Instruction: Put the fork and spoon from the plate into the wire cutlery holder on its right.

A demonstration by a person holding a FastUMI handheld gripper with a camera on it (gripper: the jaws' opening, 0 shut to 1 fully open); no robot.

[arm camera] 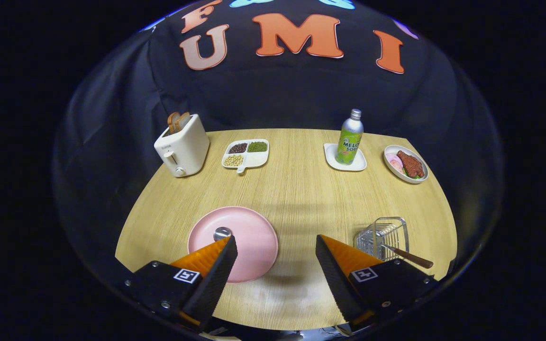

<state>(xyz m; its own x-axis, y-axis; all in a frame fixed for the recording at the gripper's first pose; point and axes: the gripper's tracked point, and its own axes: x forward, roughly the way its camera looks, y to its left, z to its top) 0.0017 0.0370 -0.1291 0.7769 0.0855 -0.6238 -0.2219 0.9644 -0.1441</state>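
Your gripper hangs above the near edge of the wooden table with its fingers spread wide apart and nothing between them. The pink plate lies just ahead of the left finger, which covers part of its near left side. On the plate you can see the round bowl of the spoon, poking out just past that fingertip; its handle is hidden behind the finger. The wire cutlery holder stands to the right of the plate, just beyond the right finger. One utensil with a brown wooden handle already leans in it, handle sticking out to the near right; you cannot tell from here whether it is the fork.

Along the far side, left to right: a white toaster with bread slices in its slots, a divided tray of beans, a green soda bottle upright on a small white dish, and an oval plate of food.
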